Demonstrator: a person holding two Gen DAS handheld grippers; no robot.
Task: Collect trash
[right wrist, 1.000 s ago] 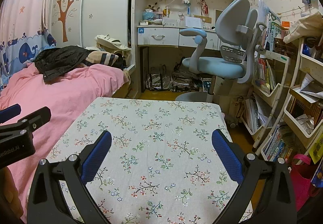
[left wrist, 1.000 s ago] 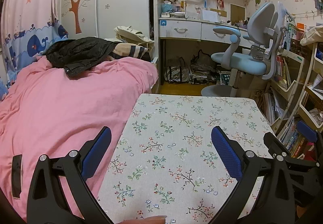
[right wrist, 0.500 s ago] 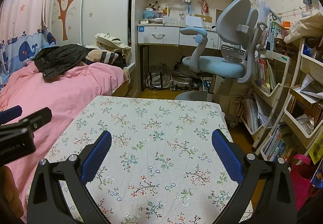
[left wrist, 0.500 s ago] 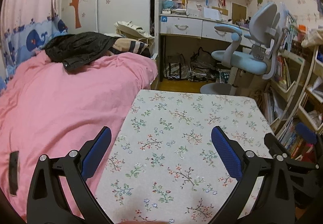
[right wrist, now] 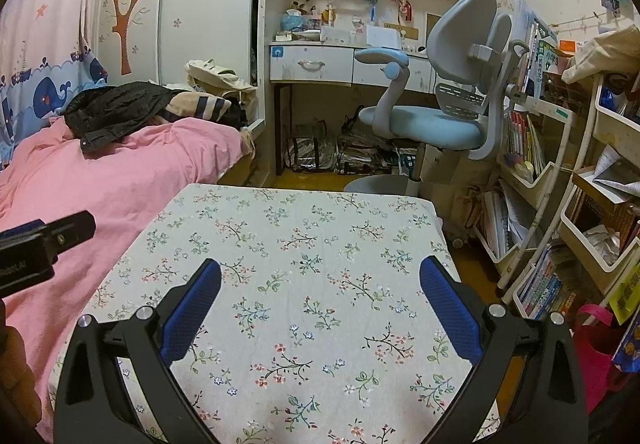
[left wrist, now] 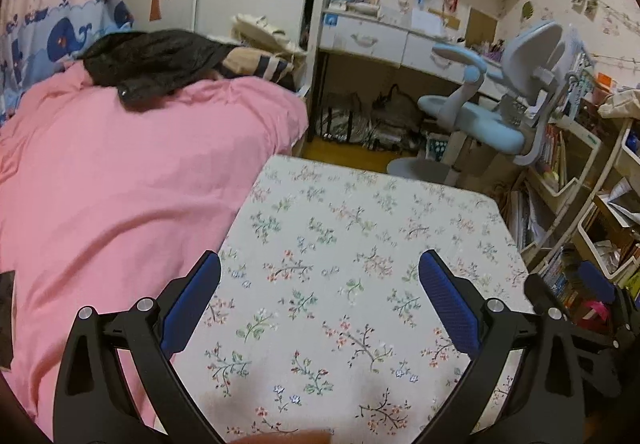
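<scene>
left claw [left wrist: 319, 286]: spread wide, holding nothing | right claw [right wrist: 320, 286]: spread wide, holding nothing

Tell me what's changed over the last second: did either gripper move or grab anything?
The left gripper shifted and tilted: in its view the pink bed now fills more of the frame and the floral table sits lower. The right gripper hardly moved. Nothing was grasped or released; both stay open and empty above the table, which looks unchanged.
</scene>
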